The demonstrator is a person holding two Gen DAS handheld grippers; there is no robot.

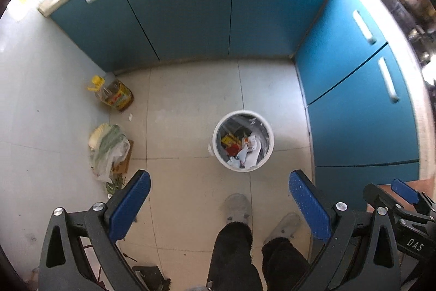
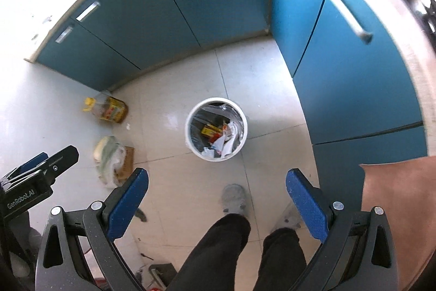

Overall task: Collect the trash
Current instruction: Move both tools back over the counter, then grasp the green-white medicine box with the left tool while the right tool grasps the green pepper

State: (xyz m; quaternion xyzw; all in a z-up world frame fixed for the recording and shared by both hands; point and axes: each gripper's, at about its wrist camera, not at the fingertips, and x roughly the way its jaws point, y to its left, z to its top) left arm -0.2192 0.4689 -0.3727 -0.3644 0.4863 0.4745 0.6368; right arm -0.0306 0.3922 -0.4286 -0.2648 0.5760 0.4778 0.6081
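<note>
A white round trash bin (image 1: 268, 128) lined with a clear bag stands on the tiled floor, holding paper and coloured wrappers (image 1: 245, 147). It also shows in the right wrist view (image 2: 244, 124). My left gripper (image 1: 219, 198) is open and empty, held high above the floor, short of the bin. My right gripper (image 2: 218, 195) is open and empty too, at a similar height. A small white scrap (image 1: 130, 117) lies on the floor near the oil bottle; it shows in the right wrist view (image 2: 128, 126) too.
Blue cabinets (image 1: 190, 10) line the back and right. An oil bottle (image 1: 114, 93) and a plastic bag of vegetables (image 1: 109, 150) on cardboard sit at the left wall. The person's legs and shoes (image 1: 237, 206) are below the grippers.
</note>
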